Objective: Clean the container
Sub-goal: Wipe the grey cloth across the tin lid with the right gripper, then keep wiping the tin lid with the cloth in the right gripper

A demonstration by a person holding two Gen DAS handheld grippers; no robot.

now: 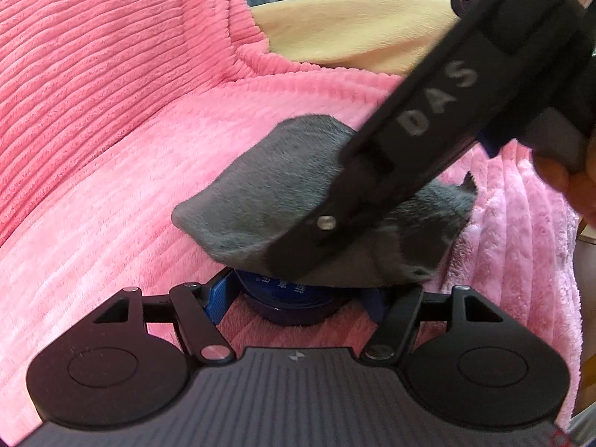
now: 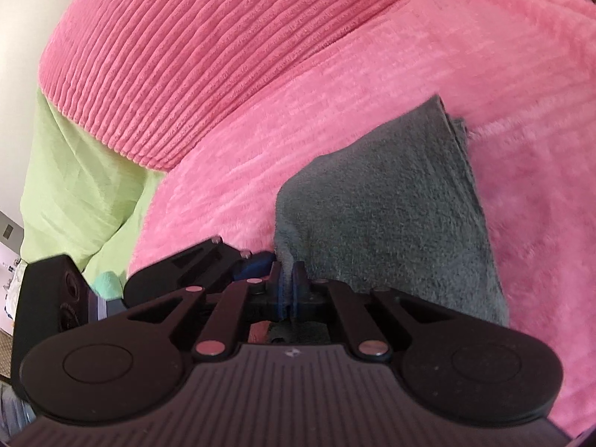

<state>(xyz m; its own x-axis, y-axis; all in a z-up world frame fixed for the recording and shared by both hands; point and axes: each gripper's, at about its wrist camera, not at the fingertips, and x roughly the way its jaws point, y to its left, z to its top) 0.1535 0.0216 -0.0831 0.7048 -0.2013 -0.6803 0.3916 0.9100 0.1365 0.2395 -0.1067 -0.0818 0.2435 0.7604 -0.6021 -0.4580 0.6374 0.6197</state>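
Between L hand-held gripper (image 1: 298, 298) fingers: blue container (image 1: 287, 294), contents prob. hidden by grey cloth (image 1: 268, 186).

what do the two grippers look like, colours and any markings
Both are matte black handheld tools. The left gripper and right gripper have round side discs, silver pivot pins, a ribbed body and blue finger pads. The right one's long side carries grey "DAS" lettering.

1. My left gripper (image 1: 294, 298) has the round dark-blue container (image 1: 290, 298) between its fingers, over the pink ribbed plush blanket (image 1: 111, 186).
2. The grey fleecy cloth (image 1: 260, 193) lies on the container.
3. My right gripper (image 2: 287, 279) pinches that cloth's near edge.
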